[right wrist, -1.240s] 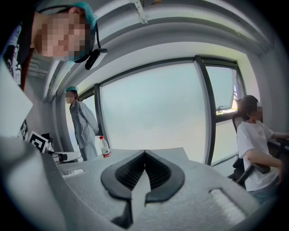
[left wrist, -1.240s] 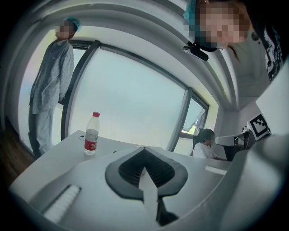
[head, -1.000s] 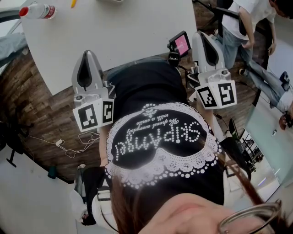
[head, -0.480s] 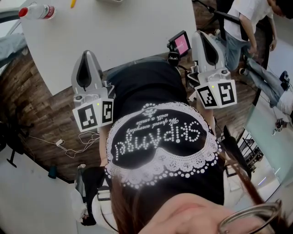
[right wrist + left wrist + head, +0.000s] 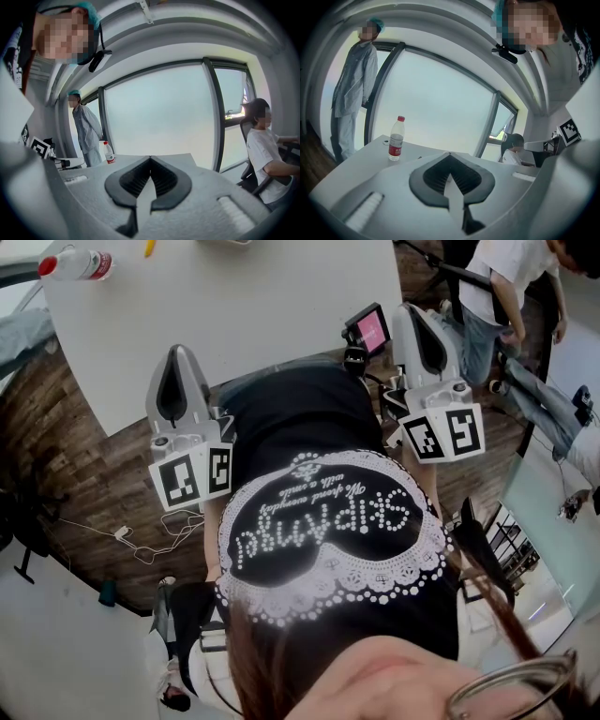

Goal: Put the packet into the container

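Note:
No packet and no container shows in any view. In the head view my left gripper point(image 5: 179, 352) stands upright at the near edge of the white table point(image 5: 253, 306), to the left of my black-shirted torso. Its jaws are shut with nothing between them. My right gripper point(image 5: 413, 310) stands upright on the other side, past the table's right corner, also shut and empty. In the left gripper view the closed jaws point(image 5: 449, 155) point up toward a large window. The right gripper view shows its jaws point(image 5: 150, 159) closed the same way.
A plastic water bottle with a red cap point(image 5: 80, 262) point(image 5: 396, 139) point(image 5: 109, 153) stands at the table's far left. A small device with a pink screen point(image 5: 369, 330) sits by the right gripper. A seated person point(image 5: 506, 287) is at the upper right. Cables point(image 5: 141, 540) lie on the wooden floor.
Both grippers have stayed where they were. Only the person at the upper right has shifted a little.

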Demonstrator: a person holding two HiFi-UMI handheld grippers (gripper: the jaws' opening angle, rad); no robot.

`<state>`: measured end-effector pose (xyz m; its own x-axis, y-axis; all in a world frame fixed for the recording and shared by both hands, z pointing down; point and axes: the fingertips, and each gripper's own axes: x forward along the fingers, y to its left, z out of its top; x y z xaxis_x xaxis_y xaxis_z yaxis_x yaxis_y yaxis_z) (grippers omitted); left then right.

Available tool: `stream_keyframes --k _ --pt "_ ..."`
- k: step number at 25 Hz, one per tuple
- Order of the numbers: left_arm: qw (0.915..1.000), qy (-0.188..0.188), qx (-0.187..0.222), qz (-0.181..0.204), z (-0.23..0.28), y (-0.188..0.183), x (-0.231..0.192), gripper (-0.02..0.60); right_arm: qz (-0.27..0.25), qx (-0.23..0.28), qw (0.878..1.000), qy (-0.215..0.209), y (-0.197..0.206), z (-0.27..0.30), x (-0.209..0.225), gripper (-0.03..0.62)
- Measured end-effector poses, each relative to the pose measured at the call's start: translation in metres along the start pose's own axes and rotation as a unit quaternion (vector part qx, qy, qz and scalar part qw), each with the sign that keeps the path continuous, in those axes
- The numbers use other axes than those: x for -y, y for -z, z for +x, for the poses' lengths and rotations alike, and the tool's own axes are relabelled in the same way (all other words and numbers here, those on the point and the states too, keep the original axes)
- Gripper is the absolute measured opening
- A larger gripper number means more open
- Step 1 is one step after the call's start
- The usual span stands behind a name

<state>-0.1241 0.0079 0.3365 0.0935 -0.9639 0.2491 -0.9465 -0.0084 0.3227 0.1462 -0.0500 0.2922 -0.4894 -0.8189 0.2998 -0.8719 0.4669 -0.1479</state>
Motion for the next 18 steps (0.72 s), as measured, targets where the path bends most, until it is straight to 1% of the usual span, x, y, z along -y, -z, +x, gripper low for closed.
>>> stream_keyframes --k 18 --pt "1.0000 0.001 0.000 0.000 0.0005 0.0009 0.0017 0.003 -0.001 0.001 1.000 -0.001 0.0003 -0.0004 0.0014 -0.005"
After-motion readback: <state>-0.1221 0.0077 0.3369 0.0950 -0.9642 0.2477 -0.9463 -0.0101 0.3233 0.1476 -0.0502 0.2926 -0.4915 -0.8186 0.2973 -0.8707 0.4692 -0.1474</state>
